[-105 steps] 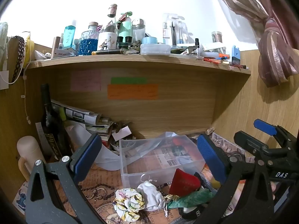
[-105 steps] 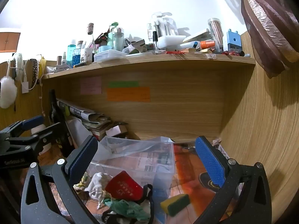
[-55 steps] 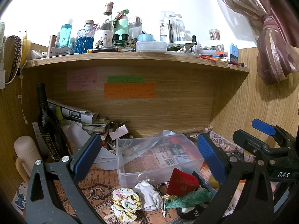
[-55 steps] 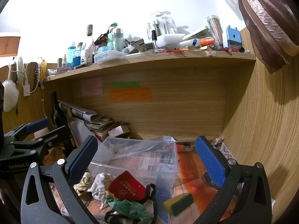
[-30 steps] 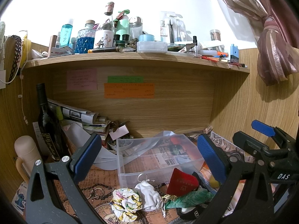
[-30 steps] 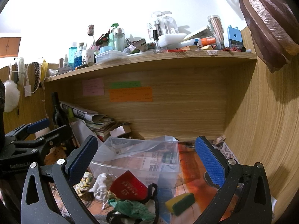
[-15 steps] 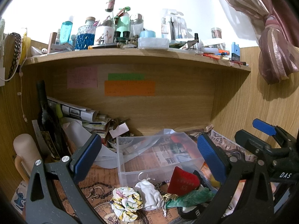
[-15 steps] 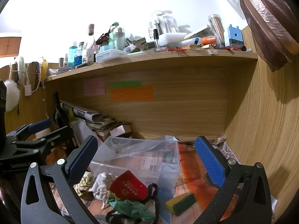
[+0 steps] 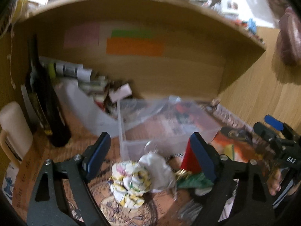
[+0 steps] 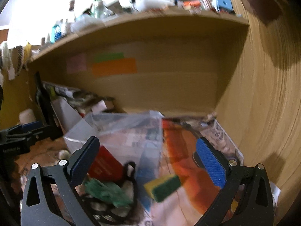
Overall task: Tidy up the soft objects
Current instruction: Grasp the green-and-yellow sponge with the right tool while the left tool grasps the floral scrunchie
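Both views are motion-blurred. My left gripper (image 9: 150, 156) is open and empty, just above a floral cloth bundle (image 9: 129, 182) and a white cloth (image 9: 158, 167). A red pouch (image 9: 189, 162) and a green cloth (image 9: 195, 181) lie to their right. A clear plastic box (image 9: 169, 130) stands behind them. My right gripper (image 10: 148, 160) is open and empty above a yellow-green sponge (image 10: 163, 185), the green cloth (image 10: 105, 191), the red pouch (image 10: 105, 166) and a black strap (image 10: 129, 171), in front of the box (image 10: 122, 131).
A dark bottle (image 9: 45, 101) and a cream mug (image 9: 13, 130) stand at the left. Papers and boxes (image 9: 90, 86) pile against the back panel. The wooden side wall (image 10: 263, 113) is close on the right. A cluttered shelf (image 10: 150, 17) hangs overhead.
Both grippers have dropped and tilted downward toward the pile of soft things, which now looks larger and closer. Both stay open and empty.
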Tool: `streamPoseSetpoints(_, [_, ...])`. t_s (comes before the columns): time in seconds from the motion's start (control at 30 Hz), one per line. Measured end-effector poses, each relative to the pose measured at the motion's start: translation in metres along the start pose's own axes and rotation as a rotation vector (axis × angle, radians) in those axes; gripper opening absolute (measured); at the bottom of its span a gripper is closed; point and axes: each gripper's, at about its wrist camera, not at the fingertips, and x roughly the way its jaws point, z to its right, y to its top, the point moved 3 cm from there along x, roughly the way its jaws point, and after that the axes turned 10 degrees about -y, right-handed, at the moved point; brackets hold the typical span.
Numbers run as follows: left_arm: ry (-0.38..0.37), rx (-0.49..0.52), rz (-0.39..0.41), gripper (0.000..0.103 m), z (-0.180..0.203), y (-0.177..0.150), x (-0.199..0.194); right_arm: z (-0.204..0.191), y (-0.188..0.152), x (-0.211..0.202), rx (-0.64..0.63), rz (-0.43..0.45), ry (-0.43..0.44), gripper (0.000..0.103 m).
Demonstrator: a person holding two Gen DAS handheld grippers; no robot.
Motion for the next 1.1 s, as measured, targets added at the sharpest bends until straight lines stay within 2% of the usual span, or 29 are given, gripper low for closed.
streamPoseSetpoints(0.23, [0.041,-0.068,-0.129,0.086,-0.036,-0.033,0.022,0.023,-0.021,0.021,0.02,-0.121,-0.04,0.094])
streamPoseSetpoints(0.43, [0.075,-0.113,-0.196,0.086,-0.059,-0.052,0.029,0.033,-0.038,0.04,0.024,-0.202,-0.053,0.09])
streamPoseSetpoints(0.63, [0.071,-0.151,-0.258,0.086,-0.071,-0.062,0.051,0.036,-0.054,0.06,0.032,-0.294,-0.047,0.076])
streamPoseSetpoints(0.8, [0.05,-0.19,-0.315,0.073,-0.079,-0.068,0.066,0.036,-0.063,0.069,0.043,-0.343,-0.018,0.069])
streamPoseSetpoints(0.9, [0.036,-0.213,-0.318,0.065,-0.083,-0.071,0.066,0.034,-0.065,0.071,0.041,-0.352,0.004,0.063])
streamPoseSetpoints(1.0, [0.036,-0.225,-0.327,0.054,-0.086,-0.074,0.065,0.03,-0.066,0.074,0.037,-0.37,0.033,0.062])
streamPoseSetpoints(1.1, [0.037,-0.227,-0.328,0.048,-0.088,-0.076,0.063,0.024,-0.069,0.079,0.025,-0.392,0.058,0.062])
